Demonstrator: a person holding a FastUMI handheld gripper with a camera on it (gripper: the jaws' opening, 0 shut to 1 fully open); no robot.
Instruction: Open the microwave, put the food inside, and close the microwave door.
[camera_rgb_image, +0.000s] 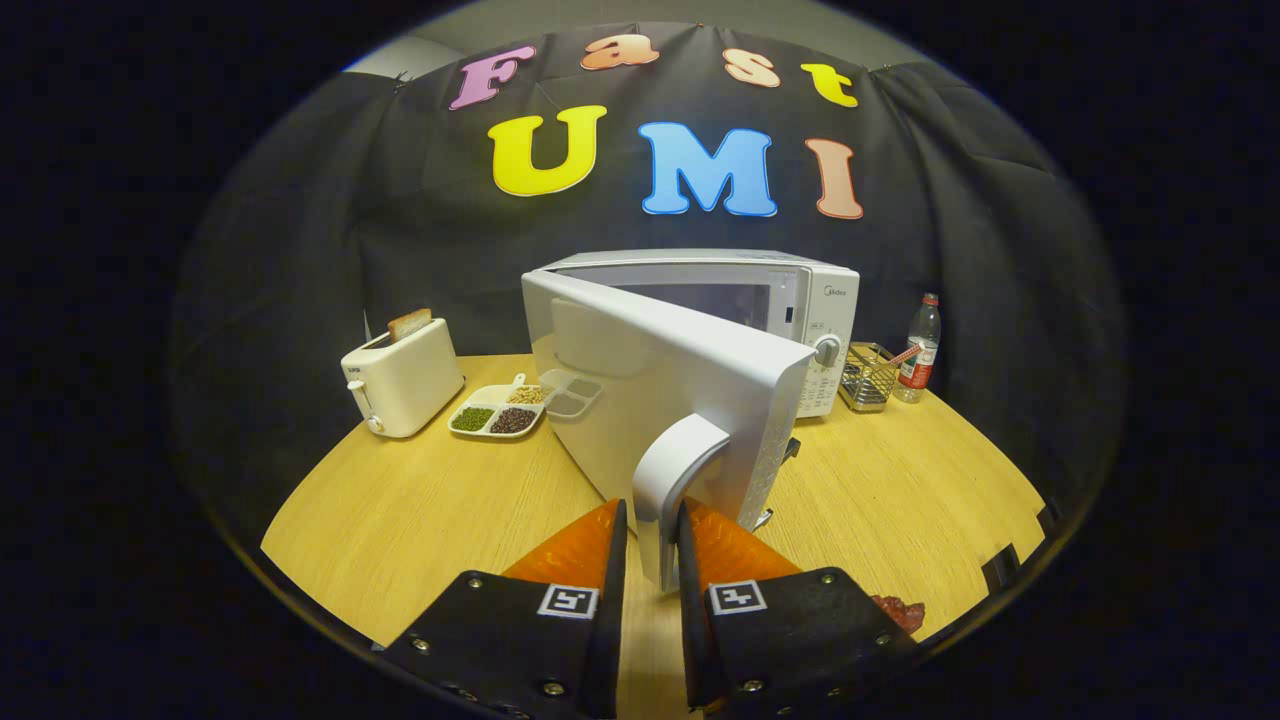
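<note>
Right between my tongs (652, 545) sits the door handle (672, 480) of the microwave (700, 340), both fingers pinched on it, door (650, 390) swung about halfway out. So I'm on the opening step; I reckon next I need to pull it wider, then let go. Food looks like that reddish bit (900, 611) on the bench (400, 520) beside my right finger. Toaster (402, 376), bean tray (500, 412), wire basket (866, 378) and bottle (921, 347) stand well clear.
</note>
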